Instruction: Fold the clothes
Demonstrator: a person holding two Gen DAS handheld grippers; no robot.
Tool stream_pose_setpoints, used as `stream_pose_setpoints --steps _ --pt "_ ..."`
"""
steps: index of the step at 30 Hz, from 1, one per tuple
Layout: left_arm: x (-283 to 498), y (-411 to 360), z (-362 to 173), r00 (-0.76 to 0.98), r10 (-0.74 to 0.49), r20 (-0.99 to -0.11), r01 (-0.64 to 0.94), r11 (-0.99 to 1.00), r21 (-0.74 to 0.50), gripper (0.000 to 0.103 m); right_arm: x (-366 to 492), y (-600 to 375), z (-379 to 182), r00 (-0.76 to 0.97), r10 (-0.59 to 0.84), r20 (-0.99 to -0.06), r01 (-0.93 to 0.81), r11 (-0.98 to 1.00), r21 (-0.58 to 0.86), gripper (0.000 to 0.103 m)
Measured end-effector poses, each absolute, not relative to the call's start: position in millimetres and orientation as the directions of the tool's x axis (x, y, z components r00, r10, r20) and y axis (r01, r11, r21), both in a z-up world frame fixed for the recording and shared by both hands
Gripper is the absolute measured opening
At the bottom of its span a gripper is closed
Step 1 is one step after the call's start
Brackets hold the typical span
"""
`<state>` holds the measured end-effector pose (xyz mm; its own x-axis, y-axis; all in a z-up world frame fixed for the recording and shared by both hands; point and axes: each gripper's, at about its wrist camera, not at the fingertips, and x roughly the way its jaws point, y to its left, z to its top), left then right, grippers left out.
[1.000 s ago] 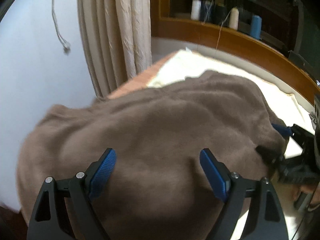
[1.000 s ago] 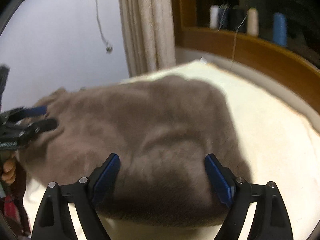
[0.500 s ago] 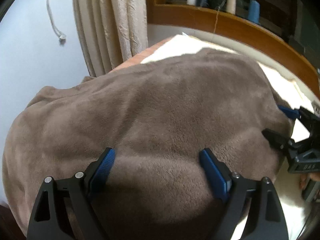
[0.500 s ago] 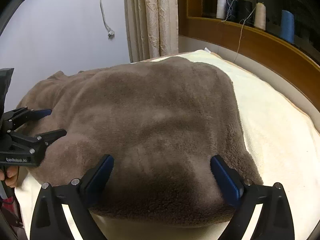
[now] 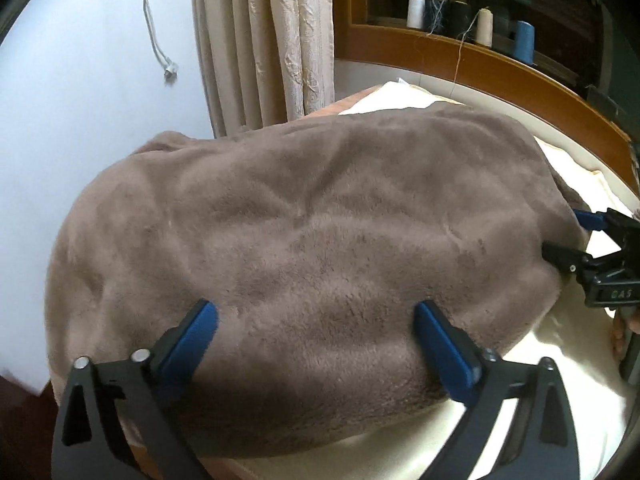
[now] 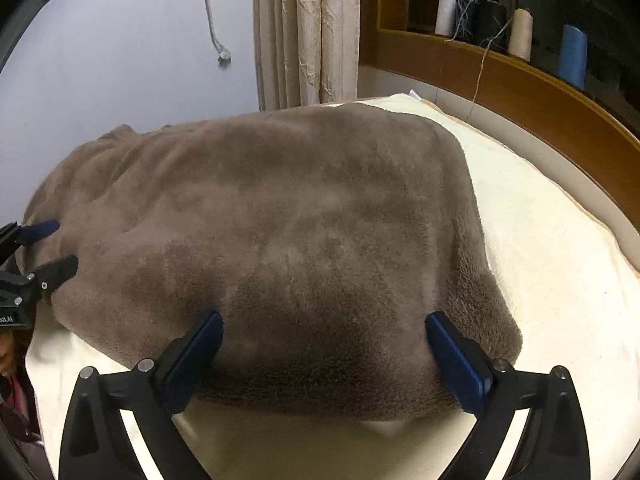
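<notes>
Brown fleece garment point(image 5: 312, 248), plush and thick, lying spread as a broad rounded slab on a cream padded table cover point(image 6: 552, 280), its left part reaching over the table's left edge toward the curtain point(image 5: 264, 40); near hem doubled and thick in the right wrist view, so possibly one fold laid, though the layers cannot be counted. Left gripper point(image 5: 316, 336): jaws wide, blue pads resting on or just above the pile near the front edge, nothing pinched. Right gripper point(image 6: 324, 344): likewise wide apart over the right front portion, empty. Step judged: between grasps, either smoothing a laid fold or lining up a pinch. Next grasp would call for closing on a full edge thickness, both sides level. Thread spools point(image 6: 520, 32) on wooden ledge behind.
</notes>
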<state>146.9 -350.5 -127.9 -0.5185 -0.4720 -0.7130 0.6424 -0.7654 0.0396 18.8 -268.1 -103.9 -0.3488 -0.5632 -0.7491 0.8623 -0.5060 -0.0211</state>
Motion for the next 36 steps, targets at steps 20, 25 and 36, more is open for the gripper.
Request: stream_pose_setpoints --steps 20,25,36 --pt "166 -334 -115 -0.486 -0.543 -0.685 0.716 -0.696 0.044 0.102 64 -247 -66 -0.381 -0.650 -0.658 0.865 -0.502 -0.004 0.102" --pt "172 -323 -100 -0.485 -0.576 -0.658 0.728 -0.683 0.062 0.102 82 -245 -47 -0.414 -0.680 -0.605 0.867 -0.496 -0.036 0.102" --pt "188 -306 -80 -0.478 -0.614 -0.629 0.765 -0.642 0.046 0.102 98 -226 -21 -0.430 -0.733 -0.527 0.865 -0.502 -0.007 0.102"
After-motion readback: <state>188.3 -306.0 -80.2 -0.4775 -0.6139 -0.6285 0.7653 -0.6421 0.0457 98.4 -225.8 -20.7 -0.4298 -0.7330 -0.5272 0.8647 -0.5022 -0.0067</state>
